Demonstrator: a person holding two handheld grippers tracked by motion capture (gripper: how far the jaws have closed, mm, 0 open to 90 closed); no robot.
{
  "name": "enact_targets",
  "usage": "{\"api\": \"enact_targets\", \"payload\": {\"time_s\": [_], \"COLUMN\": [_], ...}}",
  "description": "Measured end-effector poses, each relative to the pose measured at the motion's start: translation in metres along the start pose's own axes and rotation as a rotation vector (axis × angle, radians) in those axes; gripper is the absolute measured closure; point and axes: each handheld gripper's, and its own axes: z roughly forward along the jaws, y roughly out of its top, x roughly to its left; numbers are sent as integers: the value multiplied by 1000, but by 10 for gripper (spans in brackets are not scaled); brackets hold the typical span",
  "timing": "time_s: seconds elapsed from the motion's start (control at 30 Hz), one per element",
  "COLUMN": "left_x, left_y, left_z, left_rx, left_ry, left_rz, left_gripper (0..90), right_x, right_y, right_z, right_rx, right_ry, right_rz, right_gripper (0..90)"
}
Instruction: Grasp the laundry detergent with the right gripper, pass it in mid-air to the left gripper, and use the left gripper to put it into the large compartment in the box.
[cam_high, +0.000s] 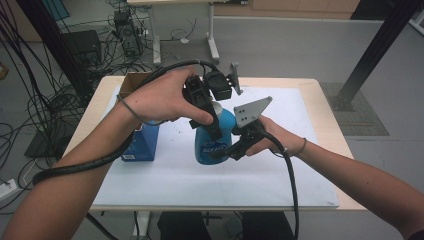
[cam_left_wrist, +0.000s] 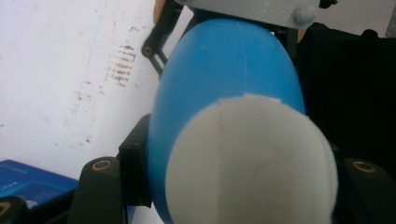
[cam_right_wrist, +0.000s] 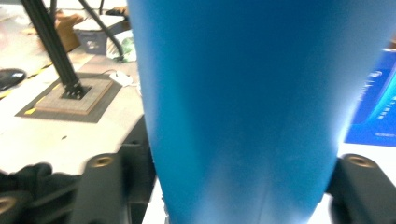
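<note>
White matting covers the bench (cam_high: 165, 180), with the blue bottle (cam_high: 212, 142) upright at its centre. From twelve o'clock the left gripper (cam_high: 212, 117) clamps the bottle's white cap (cam_left_wrist: 252, 163); the right gripper (cam_high: 231, 149), at three o'clock, has its fingers on either side of the body, pressing doubtful. A blue box (cam_high: 141, 142) stands at nine o'clock.

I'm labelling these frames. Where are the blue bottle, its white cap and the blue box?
blue bottle (cam_high: 207, 145), high view, on its labelled front.
white cap (cam_left_wrist: 252, 163), left gripper view, on its rounded top.
blue box (cam_high: 142, 142), high view, on its front face.
</note>
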Motion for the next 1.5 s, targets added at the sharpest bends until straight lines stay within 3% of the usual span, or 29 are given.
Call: {"api": "enact_targets", "payload": {"time_s": [0.27, 0.77, 1.03, 1.5], "left_x": [4, 4, 8, 13], "left_y": [-3, -3, -2, -1], "left_z": [0, -2, -1, -2], "left_rx": [7, 0, 2, 11], "left_ry": [6, 9, 4, 17], "left_rz": [-10, -24, -38, -88], "left_gripper": [376, 377, 377, 376], "right_x": [-3, -2, -2, -10], "right_y": [-5, -3, -10, -32], "right_z": [-4, -9, -25, -65], "right_rx": [24, 48, 97, 254], "right_ry": [-63, -59, -85, -200], "right_rz": [63, 33, 28, 128], "right_gripper": [19, 13, 17, 33]}}
